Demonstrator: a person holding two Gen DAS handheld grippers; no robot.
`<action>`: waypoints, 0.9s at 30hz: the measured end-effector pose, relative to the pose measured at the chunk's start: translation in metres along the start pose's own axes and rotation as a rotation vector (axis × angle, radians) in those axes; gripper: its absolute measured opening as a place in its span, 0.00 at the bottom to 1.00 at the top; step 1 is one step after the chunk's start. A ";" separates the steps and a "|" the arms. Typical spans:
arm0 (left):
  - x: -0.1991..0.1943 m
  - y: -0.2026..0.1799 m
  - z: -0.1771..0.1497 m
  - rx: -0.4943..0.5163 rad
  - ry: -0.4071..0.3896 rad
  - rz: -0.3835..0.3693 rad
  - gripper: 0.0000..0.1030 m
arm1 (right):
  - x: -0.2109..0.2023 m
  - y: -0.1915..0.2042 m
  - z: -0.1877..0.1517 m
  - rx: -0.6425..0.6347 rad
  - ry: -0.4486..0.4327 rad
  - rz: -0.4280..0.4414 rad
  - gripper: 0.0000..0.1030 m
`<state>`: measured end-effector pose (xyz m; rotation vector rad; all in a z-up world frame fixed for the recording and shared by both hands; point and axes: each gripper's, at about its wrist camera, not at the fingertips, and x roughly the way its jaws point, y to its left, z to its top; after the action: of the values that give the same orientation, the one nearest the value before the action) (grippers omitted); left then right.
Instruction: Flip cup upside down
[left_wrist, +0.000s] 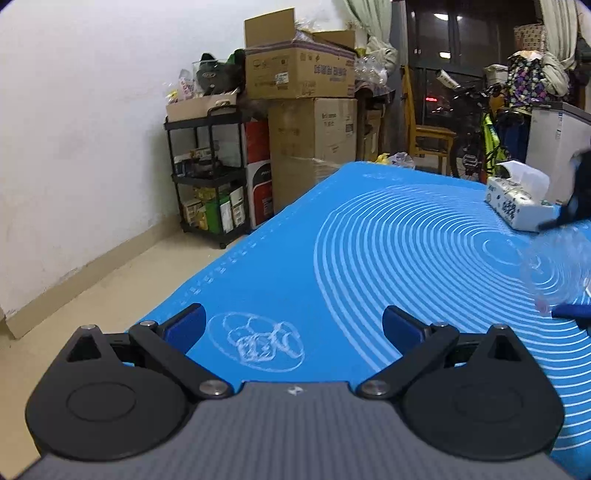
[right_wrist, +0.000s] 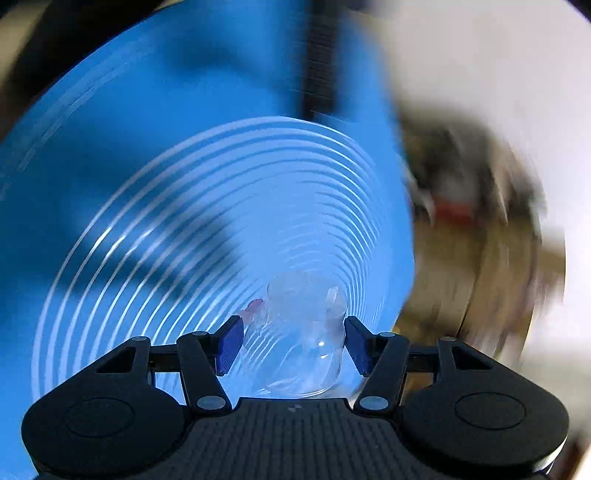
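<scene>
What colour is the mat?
Blue mat with white rings; clearest in the left wrist view.

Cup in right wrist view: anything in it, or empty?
Looks empty: the mat's white rings show through the clear cup held in the right gripper, no liquid line visible. Motion blur limits certainty.

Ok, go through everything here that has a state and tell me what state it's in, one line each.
cup: clear plastic, held between the right claw's pads, tilted in mid-air above the mat.
right claw: shut on the cup.
left claw: open, holding nothing, low over the blue mat.
tissue pack: lying on the mat, a tissue sticking up from it.
</scene>
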<state>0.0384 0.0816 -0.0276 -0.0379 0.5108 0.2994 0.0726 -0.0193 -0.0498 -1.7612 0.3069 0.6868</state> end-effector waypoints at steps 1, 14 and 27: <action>0.000 -0.002 0.001 0.006 -0.003 -0.007 0.98 | 0.001 -0.011 -0.004 0.137 0.002 0.008 0.62; -0.010 -0.053 0.008 0.105 -0.016 -0.127 0.98 | 0.024 -0.023 -0.115 1.547 -0.075 0.052 0.63; -0.018 -0.071 0.002 0.135 0.046 -0.170 0.98 | 0.015 0.018 -0.140 1.725 -0.058 0.053 0.75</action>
<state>0.0452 0.0087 -0.0203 0.0426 0.5683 0.0981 0.1151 -0.1542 -0.0493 -0.0839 0.6333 0.2524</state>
